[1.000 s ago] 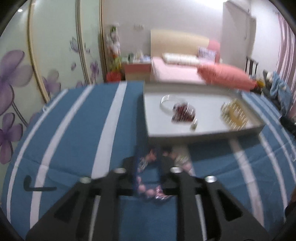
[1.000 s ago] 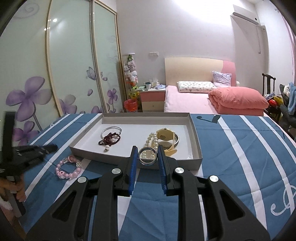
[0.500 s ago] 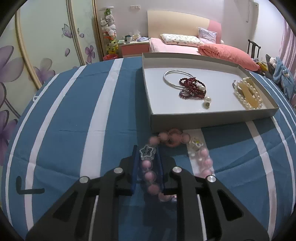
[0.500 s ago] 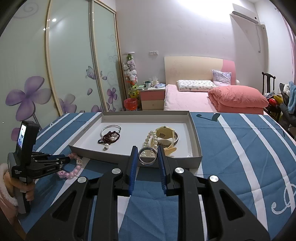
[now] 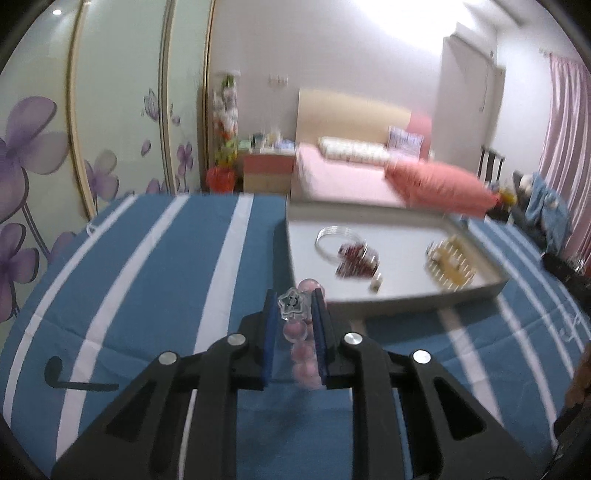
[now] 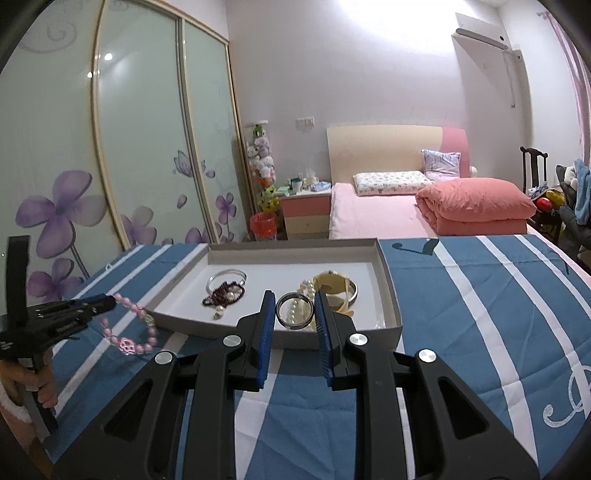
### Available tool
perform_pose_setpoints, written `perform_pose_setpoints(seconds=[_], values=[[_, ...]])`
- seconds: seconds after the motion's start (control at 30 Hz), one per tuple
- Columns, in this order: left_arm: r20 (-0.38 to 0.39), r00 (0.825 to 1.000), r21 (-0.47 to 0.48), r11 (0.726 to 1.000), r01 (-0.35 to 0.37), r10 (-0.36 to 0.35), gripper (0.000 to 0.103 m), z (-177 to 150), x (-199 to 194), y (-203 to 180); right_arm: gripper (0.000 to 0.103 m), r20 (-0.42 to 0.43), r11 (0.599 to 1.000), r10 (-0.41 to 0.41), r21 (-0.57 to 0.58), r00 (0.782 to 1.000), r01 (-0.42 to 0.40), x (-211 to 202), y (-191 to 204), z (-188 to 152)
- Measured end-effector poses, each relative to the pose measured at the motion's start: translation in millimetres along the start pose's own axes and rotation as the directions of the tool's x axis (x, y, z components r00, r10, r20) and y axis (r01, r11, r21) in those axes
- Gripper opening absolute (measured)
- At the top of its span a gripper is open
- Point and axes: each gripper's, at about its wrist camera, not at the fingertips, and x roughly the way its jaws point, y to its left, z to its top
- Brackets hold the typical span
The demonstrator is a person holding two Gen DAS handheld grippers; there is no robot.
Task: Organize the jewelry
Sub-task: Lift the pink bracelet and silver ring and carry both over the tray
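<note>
Bedroom: pale walls, sliding wardrobe doors (image 6: 147,155) with purple flower decals, pink bed (image 6: 373,218) with beige headboard, bedside cabinet (image 6: 304,216), wall-mounted air conditioner (image 6: 484,35).

Home bedroom: pink bed (image 6: 373,218) with pillows, flower-painted sliding wardrobe doors (image 6: 140,155), bedside cabinet (image 6: 304,216), wall air conditioner (image 6: 484,37)

Your left gripper (image 5: 294,309) clamps glossy pink beads (image 5: 295,329); its pads look like ribbed blue rubber. At your twelve o'clock, the matt cardboard tray (image 6: 384,266) rests on smooth striped cloth (image 6: 480,295).
</note>
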Motion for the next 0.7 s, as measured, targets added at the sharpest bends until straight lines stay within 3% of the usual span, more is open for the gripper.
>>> perform_pose_setpoints(seconds=[0.23,0.7], values=[[0.129,0.992,-0.003,1.0,0.0,0.0,0.019,15,-29,-12,0.023,0.067,1.0,0.001,-0.003,0.998,-0.001,-8,2,6],[0.266,0.963,0.041,0.998,-0.044,0.031,0.019,22,-57,-44,0.023,0.175,0.998,-0.027,-0.046,0.984,0.036,-18,9,11]])
